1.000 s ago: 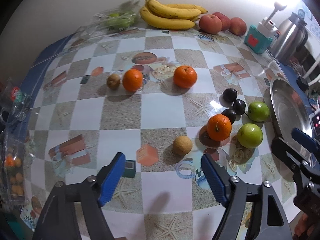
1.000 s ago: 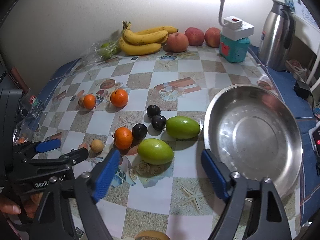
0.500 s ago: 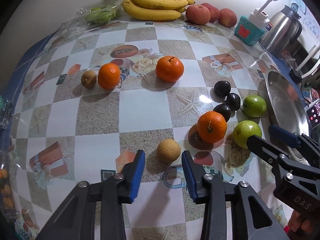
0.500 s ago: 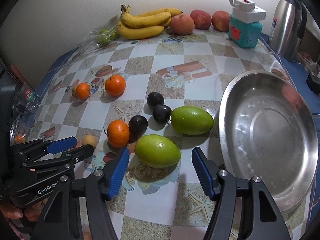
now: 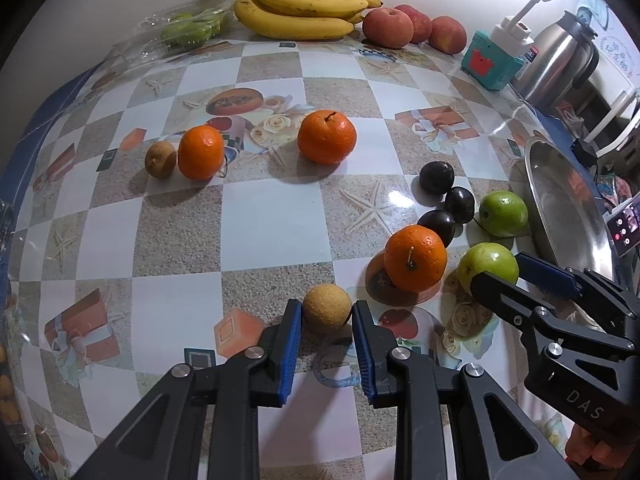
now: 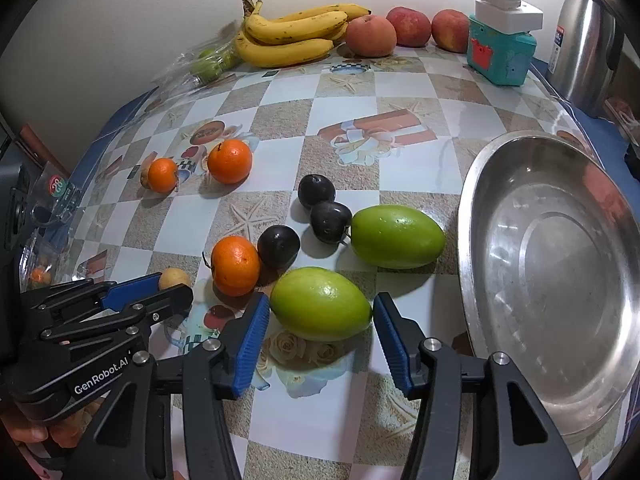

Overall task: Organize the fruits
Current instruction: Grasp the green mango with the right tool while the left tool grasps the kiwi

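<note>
Both grippers line up on fruit beside the metal bowl

Plainly, each gripper has picked its own target. The left gripper (image 5: 325,322) sits low over the desk (image 5: 264,216) with its jaws on either side of a small tan fruit (image 5: 327,308), the blue pads touching or nearly touching its flanks — whether they press yet I cannot tell, and the fruit rests on the desk. The right gripper (image 6: 318,330) has its jaws spread around the nearer green fruit (image 6: 321,303), with a sliver of gap on each side, so nothing is pinched there.

Placement looks deliberate: the empty metal bowl (image 6: 560,280) lies just to the right of the green fruit, likely the place for gathering things, and the two grippers work side by side without crossing.

The tan fruit is round, matte and rough-skinned, smaller than the orange (image 5: 415,259) near it. The green fruit is egg-shaped, smooth and glossy — probably slippery under hard pads. A second green fruit (image 6: 397,236), three dark plums (image 6: 279,245) and two more oranges (image 6: 230,161) lie scattered further off; bananas (image 6: 294,36) and peaches (image 6: 371,36) line the wall.
</note>
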Motion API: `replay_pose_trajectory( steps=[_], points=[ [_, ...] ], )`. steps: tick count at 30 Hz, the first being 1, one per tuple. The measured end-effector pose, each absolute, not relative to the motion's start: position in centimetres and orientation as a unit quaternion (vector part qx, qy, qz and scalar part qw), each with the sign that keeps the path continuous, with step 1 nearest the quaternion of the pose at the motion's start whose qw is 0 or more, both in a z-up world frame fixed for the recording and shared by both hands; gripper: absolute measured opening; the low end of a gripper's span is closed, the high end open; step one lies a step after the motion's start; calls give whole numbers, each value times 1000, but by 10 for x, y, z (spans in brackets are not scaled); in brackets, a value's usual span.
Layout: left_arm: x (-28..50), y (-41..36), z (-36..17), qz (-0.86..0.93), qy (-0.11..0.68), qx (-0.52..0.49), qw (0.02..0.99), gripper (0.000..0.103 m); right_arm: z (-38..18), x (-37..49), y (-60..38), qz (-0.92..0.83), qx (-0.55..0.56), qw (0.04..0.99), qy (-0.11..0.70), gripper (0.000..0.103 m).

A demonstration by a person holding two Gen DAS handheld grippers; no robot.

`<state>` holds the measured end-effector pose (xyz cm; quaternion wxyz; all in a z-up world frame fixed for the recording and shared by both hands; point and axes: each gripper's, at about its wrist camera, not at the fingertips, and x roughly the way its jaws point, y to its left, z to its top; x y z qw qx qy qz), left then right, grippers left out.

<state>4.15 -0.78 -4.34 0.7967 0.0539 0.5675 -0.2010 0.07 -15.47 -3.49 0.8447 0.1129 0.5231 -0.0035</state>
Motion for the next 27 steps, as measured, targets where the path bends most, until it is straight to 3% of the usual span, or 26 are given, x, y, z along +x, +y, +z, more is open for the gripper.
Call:
replay_pose_trajectory(
  steps=[12,14,16,18,23,27],
  points=[
    [38,-5,-33,-196,560,53,803,28,-32,-3,-157,-2,121,846,520,53],
    [37,-4,-30,-194,559,53,805,28,-28,-5,-157,-2,123,848,516,47],
    [35,-5,-28,-192,558,54,805,28,-24,-7,-157,-2,123,852,510,34],
    [34,-4,-26,-190,559,54,806,28,-20,-8,-156,-3,118,855,506,30],
    [33,-1,-25,-181,561,53,806,28,-20,-9,-157,-2,119,854,506,30],
    [34,0,-28,-179,564,49,805,28,-23,-8,-156,-1,115,852,511,47]
  ],
)
